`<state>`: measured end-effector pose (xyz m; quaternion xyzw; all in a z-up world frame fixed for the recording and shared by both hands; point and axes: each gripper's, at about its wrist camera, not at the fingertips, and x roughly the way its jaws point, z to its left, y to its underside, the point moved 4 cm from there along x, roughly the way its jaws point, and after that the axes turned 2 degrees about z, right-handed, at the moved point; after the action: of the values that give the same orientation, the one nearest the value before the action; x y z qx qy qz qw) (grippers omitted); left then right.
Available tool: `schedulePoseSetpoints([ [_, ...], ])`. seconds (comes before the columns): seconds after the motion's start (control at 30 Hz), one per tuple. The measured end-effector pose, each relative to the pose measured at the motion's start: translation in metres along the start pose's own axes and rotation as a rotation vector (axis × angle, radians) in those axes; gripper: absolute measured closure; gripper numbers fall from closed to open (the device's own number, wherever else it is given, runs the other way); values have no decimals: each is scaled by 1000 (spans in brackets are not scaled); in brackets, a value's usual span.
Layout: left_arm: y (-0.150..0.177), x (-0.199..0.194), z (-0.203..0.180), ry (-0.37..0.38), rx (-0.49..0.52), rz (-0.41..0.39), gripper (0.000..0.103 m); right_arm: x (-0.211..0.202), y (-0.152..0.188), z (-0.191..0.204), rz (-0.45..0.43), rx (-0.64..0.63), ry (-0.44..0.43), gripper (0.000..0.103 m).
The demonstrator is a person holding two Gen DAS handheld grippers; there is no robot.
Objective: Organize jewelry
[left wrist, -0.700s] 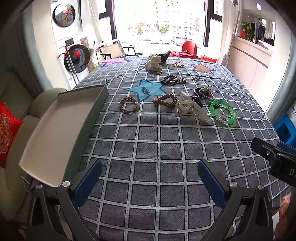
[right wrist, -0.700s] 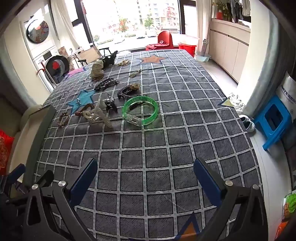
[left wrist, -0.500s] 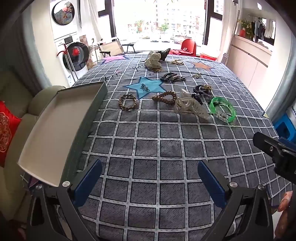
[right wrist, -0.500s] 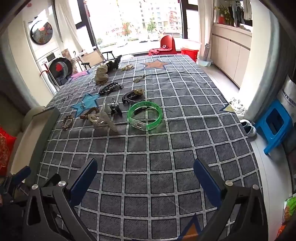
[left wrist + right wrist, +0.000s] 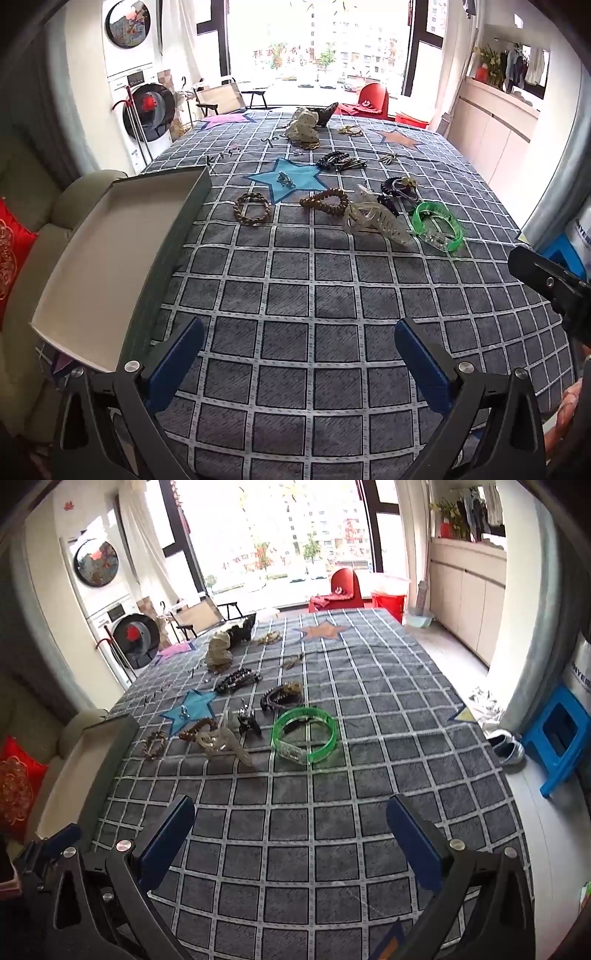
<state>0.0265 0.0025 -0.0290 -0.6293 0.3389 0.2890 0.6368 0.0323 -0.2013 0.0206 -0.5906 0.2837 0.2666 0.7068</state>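
Note:
Jewelry lies across the middle of a grey checked table. A green bangle (image 5: 439, 226) (image 5: 304, 734), a clear hair claw (image 5: 373, 220) (image 5: 221, 743), a brown bead bracelet (image 5: 325, 201) and a braided bracelet (image 5: 252, 209) (image 5: 154, 743) lie nearest. Black hair clips (image 5: 338, 161) (image 5: 238, 679) lie farther back. An open white-lined box (image 5: 110, 254) (image 5: 70, 771) sits at the table's left edge. My left gripper (image 5: 300, 360) and right gripper (image 5: 291, 834) are both open and empty, above the near part of the table, well short of the jewelry.
A cream scrunchie (image 5: 303, 125) and gold chains (image 5: 349, 130) lie at the far end. A sofa with a red cushion (image 5: 11, 251) stands left of the table. A blue stool (image 5: 557, 738) and shoes (image 5: 506, 744) are on the floor to the right.
Both grippers have tilted and drawn back slightly, so the jewelry sits a little lower and nearer in view. Both stay open and empty. Nothing on the table has moved.

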Motion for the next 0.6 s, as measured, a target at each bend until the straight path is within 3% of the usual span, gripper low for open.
schedulePoseSetpoints([
  [0.1, 1, -1, 2, -9, -2, 6, 0, 1, 1, 3, 27, -15, -1, 0],
  [0.27, 1, 0, 5, -36, -14, 10, 0, 2, 6, 9, 50, -73, 72, 0],
  [0.6, 1, 2, 12, -56, -35, 17, 0, 9, 10, 0, 95, -53, 119, 0],
])
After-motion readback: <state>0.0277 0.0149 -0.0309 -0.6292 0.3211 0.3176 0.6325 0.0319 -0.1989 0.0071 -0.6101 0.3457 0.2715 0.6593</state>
